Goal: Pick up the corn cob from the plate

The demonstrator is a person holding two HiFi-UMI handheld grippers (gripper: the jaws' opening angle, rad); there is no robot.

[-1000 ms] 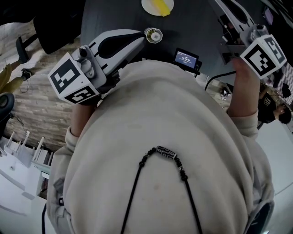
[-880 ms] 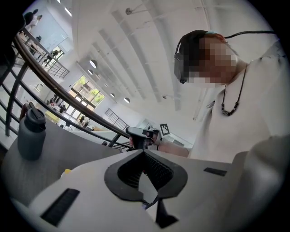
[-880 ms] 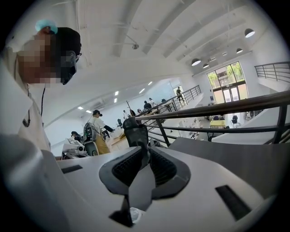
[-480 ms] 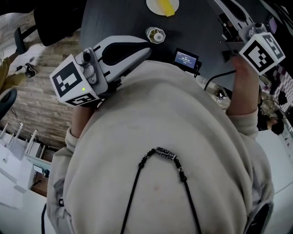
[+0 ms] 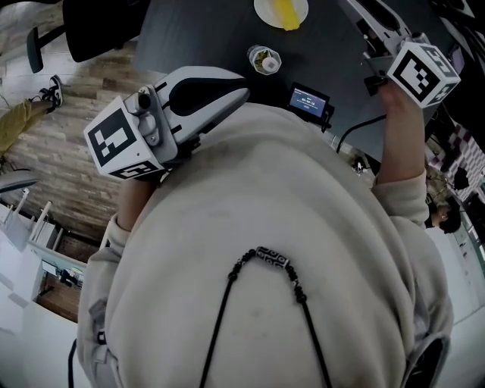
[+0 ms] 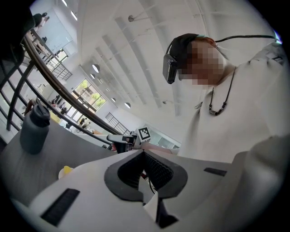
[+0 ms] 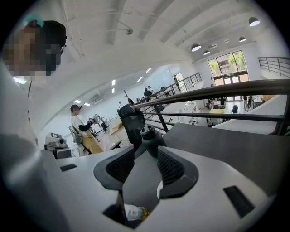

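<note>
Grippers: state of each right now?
Left gripper: shut, empty.
Right gripper: open, jaws have just been opening, nothing between them.

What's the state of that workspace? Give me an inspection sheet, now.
Surface: dark table.
Job's things: corn cob lying on white plate, untouched.
Clutter: small cup, screen device, dark bottle.
Grippers: left gripper shut, empty; right gripper open, jaws have just been opening, nothing between them.
Cables: black cable at table edge.
Surroundings: wood floor, black chair, railing.
</note>
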